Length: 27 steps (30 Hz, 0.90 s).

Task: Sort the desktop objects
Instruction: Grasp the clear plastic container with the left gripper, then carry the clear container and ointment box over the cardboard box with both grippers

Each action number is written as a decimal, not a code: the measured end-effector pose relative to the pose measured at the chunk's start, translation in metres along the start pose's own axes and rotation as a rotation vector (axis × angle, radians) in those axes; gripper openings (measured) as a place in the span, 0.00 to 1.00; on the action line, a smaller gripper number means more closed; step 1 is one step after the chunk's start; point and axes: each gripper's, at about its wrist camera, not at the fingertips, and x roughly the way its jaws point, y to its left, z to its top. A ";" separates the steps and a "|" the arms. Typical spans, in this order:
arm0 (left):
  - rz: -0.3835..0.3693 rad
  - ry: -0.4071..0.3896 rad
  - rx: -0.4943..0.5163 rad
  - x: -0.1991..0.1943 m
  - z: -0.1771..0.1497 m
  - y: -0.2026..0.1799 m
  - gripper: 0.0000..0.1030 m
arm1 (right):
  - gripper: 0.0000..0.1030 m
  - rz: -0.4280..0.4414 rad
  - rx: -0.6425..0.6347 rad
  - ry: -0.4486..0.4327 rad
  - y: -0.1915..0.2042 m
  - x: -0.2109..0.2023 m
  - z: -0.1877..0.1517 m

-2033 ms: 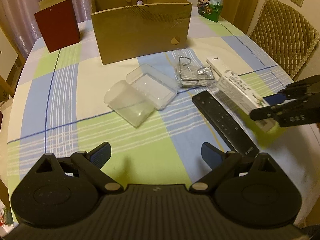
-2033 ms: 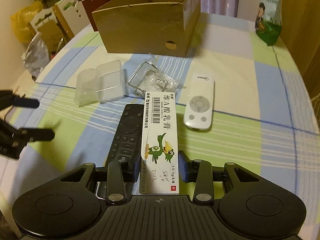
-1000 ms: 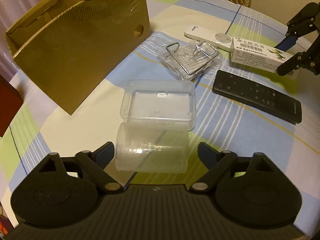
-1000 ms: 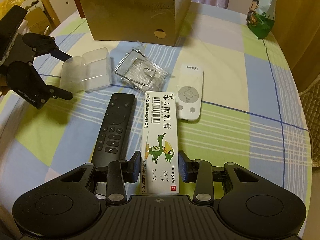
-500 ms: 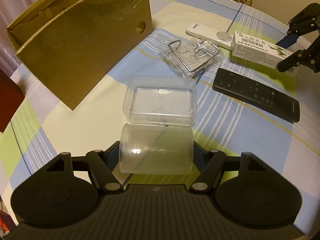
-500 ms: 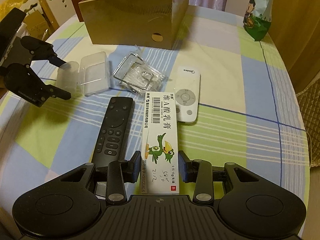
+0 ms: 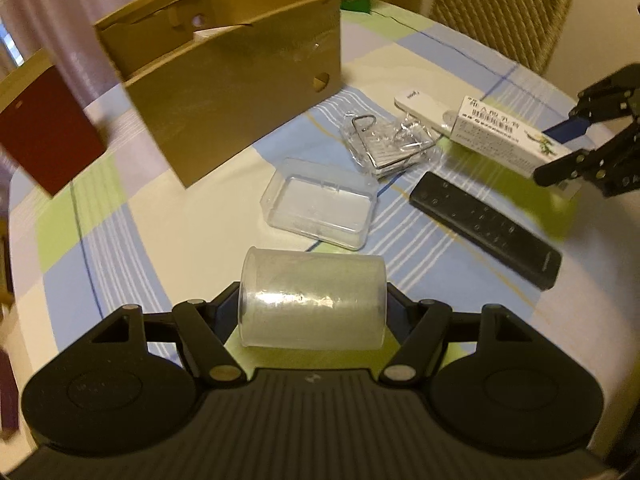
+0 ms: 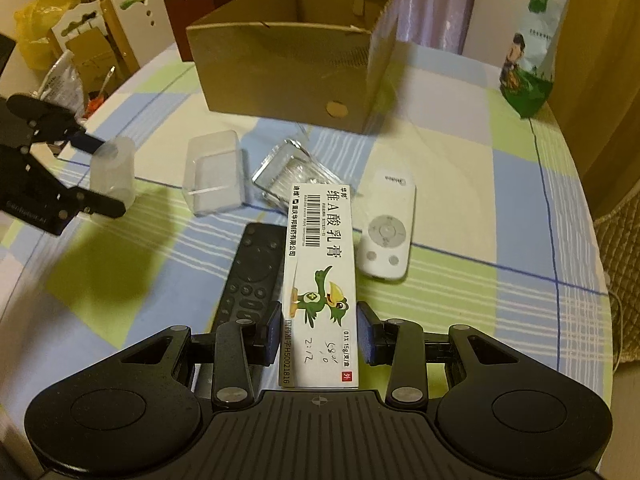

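Left wrist: clear cup (image 7: 312,304) now lifted, my left gripper (image 7: 312,312) clamped on it.
Right gripper (image 8: 318,330) still grips ointment carton (image 8: 320,276); both face the cardboard box (image 7: 236,92).

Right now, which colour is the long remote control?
Black, seen best in the right wrist view.

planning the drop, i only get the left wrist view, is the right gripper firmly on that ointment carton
Observer: Yes, the right gripper has both pads against the long sides of the ointment carton, near its handwritten end.
Operator: and the white remote behind it
Observer: The white remote lies buttons up on the tablecloth, right of the carton, ungripped.
Operator: anything past the table's left edge
Observer: A yellow bag sits beyond that edge.
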 end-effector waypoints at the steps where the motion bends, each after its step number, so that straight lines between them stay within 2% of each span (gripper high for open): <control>1: 0.002 -0.005 -0.023 -0.004 -0.001 -0.003 0.66 | 0.37 0.002 -0.004 -0.006 0.001 -0.002 0.001; 10: 0.025 -0.039 -0.141 -0.025 -0.002 -0.027 0.66 | 0.37 0.029 -0.033 -0.053 0.005 -0.012 0.009; 27: 0.071 -0.064 -0.193 -0.039 0.008 -0.027 0.66 | 0.37 0.045 -0.029 -0.090 0.004 -0.021 0.025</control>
